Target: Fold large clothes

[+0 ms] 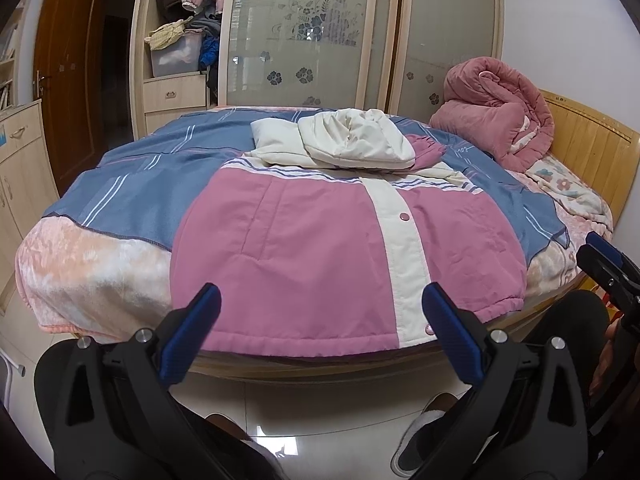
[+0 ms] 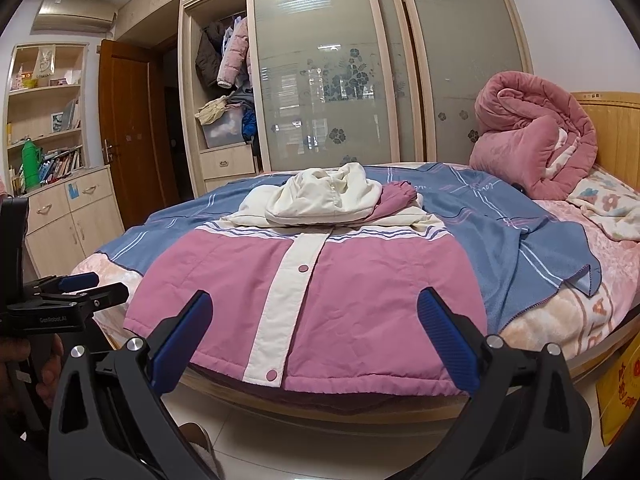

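A pink and cream padded jacket (image 1: 320, 248) lies flat on the bed, front up, hem at the near edge, its cream hood (image 1: 356, 140) bunched at the far end. It also shows in the right wrist view (image 2: 340, 300). My left gripper (image 1: 320, 308) is open and empty, held just off the hem above the floor. My right gripper (image 2: 316, 312) is open and empty, also just short of the hem. The right gripper shows at the left view's right edge (image 1: 608, 264); the left gripper shows at the right view's left edge (image 2: 76, 288).
A blue striped blanket (image 1: 132, 192) lies under the jacket on the bed (image 1: 96, 276). A rolled pink quilt (image 1: 496, 112) sits by the wooden headboard (image 1: 588, 148). A wardrobe (image 1: 312, 32) stands behind the bed, a cabinet (image 2: 68, 216) to the left. Slippered feet (image 1: 424, 436) stand on the tiled floor.
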The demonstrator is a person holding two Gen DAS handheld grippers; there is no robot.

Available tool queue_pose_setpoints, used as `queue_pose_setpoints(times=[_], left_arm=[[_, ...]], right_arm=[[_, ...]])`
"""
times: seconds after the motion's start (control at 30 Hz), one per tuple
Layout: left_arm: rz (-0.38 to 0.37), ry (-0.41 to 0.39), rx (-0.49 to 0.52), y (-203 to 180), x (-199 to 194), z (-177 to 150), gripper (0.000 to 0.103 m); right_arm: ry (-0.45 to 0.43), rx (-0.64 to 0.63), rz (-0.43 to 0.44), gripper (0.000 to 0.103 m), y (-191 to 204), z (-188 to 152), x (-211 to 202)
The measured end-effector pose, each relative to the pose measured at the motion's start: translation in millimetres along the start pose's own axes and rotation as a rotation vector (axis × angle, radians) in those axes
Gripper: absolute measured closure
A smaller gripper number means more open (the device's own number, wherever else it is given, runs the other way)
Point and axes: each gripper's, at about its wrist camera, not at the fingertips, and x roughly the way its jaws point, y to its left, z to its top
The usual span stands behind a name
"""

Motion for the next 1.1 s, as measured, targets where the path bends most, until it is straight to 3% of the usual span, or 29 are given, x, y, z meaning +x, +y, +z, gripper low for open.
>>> queue_pose_setpoints(times=[0.43, 0.6, 0.87, 0.97, 1.1], left_arm=[[0.007, 0.030, 0.001, 5.5, 14.2, -1.4, 0.002], [0.029, 0.032, 0.028, 17.2, 19.6, 2.0, 0.002], [0.047, 0.061, 0.080, 64.9, 37.6, 9.2, 0.002], [0.085, 0.074, 0.073, 81.8, 42.9, 10.8, 0.002], [0.116, 0.105, 0.055, 98.3, 53.1, 11.0, 0.002]], right_arm=[[0.022, -0.001, -0.006, 0.001, -8.2, 1.6, 9.6], [0.047, -0.038, 0.014, 0.001, -30.7, 11.5, 16.5], [0.244, 0.033, 0.117, 0.001, -132.7, 28.5, 61.9], [0.339, 0.104, 0.204, 0.003, -179.0, 21.7, 91.1], [0.451, 0.142, 0.296, 0.028, -209.7, 3.5, 128.3]])
